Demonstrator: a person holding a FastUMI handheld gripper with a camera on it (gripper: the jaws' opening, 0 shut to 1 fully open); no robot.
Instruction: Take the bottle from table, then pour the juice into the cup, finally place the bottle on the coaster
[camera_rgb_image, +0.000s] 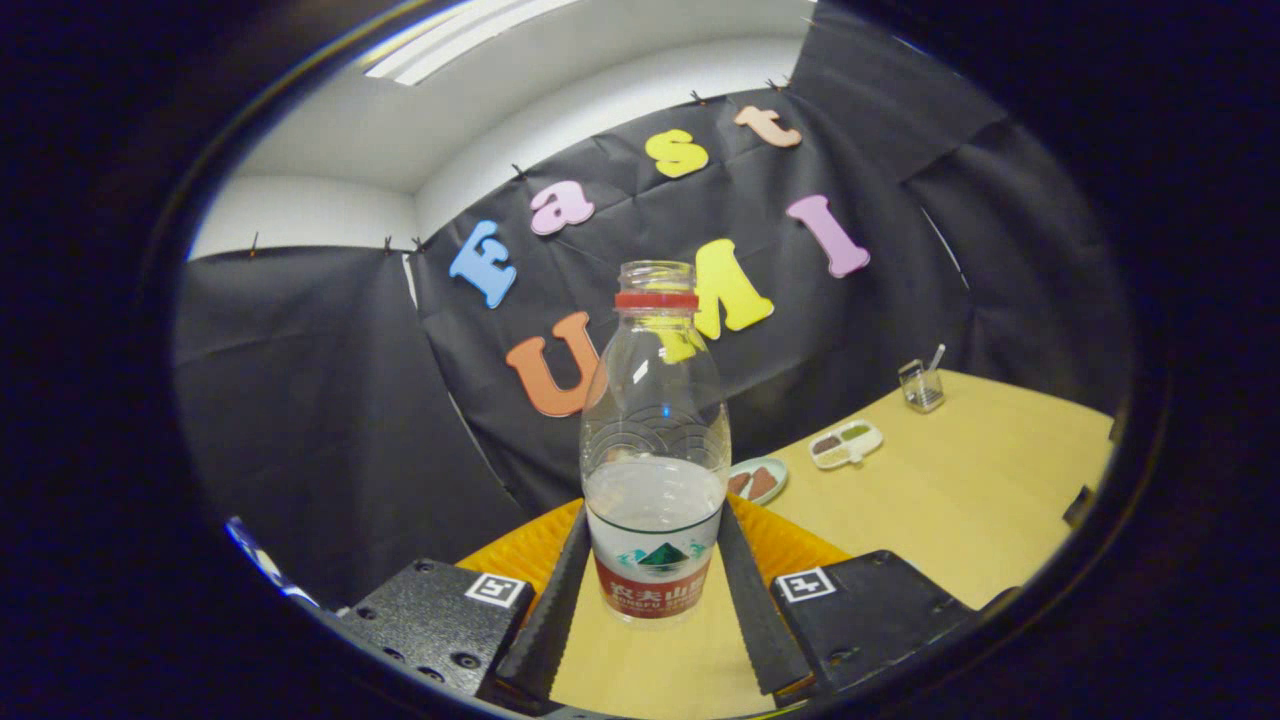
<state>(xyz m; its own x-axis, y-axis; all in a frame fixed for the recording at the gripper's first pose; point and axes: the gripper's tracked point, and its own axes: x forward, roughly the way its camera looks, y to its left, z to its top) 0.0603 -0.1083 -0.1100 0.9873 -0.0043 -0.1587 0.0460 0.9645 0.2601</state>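
Between the two fingers of the tongs (652, 600), a clear plastic bottle (655, 450) is standing upright, its cap off and a red ring showing around its open neck. The fingers are lying along both sides of its labelled lower part, right against it as far as the view shows, so the tongs are gripping the bottle. Pale liquid is filling roughly the bottom third of the bottle. Behind its base, an orange ribbed coaster (790, 540) is lying on the wooden bench (950, 510), spreading out past both fingers. Beyond the coaster, a small round dish (760, 480) is sitting near a white divided tray (846, 444), and farther back a small clear container (922, 385) is holding a pale stick.
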